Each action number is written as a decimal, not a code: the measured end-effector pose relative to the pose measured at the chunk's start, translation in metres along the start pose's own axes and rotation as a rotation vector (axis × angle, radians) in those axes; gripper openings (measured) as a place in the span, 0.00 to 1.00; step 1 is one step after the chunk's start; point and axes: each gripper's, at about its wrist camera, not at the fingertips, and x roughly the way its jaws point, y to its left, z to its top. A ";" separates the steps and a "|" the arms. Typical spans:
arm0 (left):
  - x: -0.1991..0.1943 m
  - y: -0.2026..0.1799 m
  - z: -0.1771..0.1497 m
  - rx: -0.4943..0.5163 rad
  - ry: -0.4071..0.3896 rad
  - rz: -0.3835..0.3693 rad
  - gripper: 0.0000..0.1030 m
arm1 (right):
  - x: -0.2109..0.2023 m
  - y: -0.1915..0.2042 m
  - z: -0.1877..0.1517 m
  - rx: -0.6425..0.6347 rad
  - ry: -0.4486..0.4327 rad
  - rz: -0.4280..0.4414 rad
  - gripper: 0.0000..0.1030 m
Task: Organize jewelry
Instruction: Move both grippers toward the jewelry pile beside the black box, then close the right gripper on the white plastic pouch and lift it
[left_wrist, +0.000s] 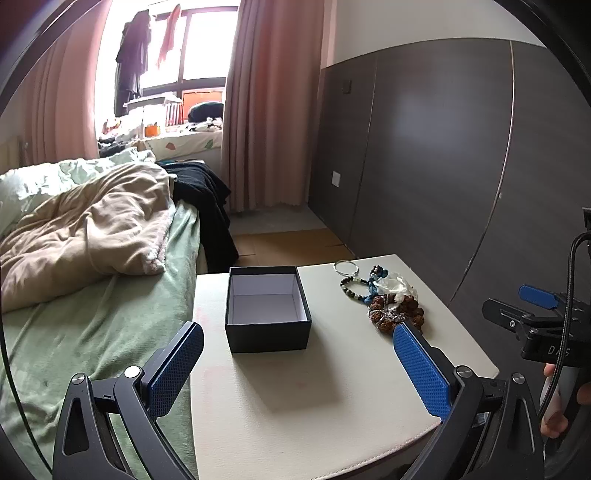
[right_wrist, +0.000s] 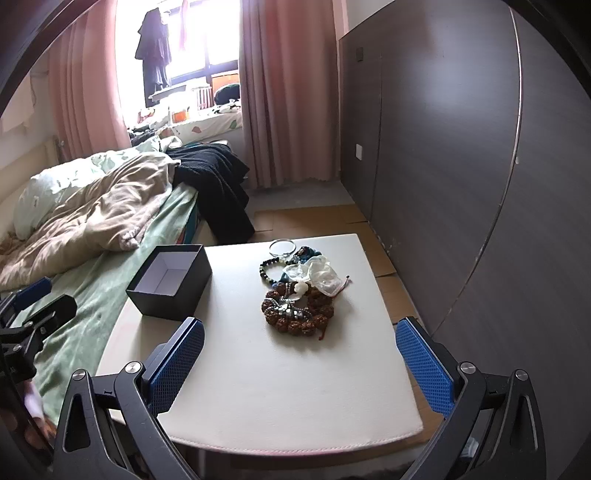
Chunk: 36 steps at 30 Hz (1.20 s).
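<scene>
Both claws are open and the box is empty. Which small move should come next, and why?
Probably bring the right claw forward over the brown bead bracelet, the nearest piece of the pile. The black box is empty, and the left claw faces it.

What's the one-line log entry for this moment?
left tool open, empty | right tool open, empty | box empty | jewelry pile on table, untouched

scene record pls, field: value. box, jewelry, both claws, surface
surface: white table beside a bed
box: black box, lid off, white inside, nothing in it
jewelry: pile on the table, right of the box, apart from it: silver bangle, dark bead bracelet, brown bead string
left claw: open, holds nothing
right claw: open, holds nothing
</scene>
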 end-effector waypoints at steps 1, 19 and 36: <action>0.000 0.000 0.000 0.001 0.000 -0.001 0.99 | 0.000 0.001 0.000 0.003 -0.003 0.001 1.00; 0.036 -0.011 0.019 -0.035 0.095 -0.097 0.94 | 0.025 -0.027 0.040 0.108 0.108 0.038 1.00; 0.110 -0.053 0.058 -0.012 0.191 -0.196 0.64 | 0.094 -0.085 0.041 0.363 0.211 0.160 0.81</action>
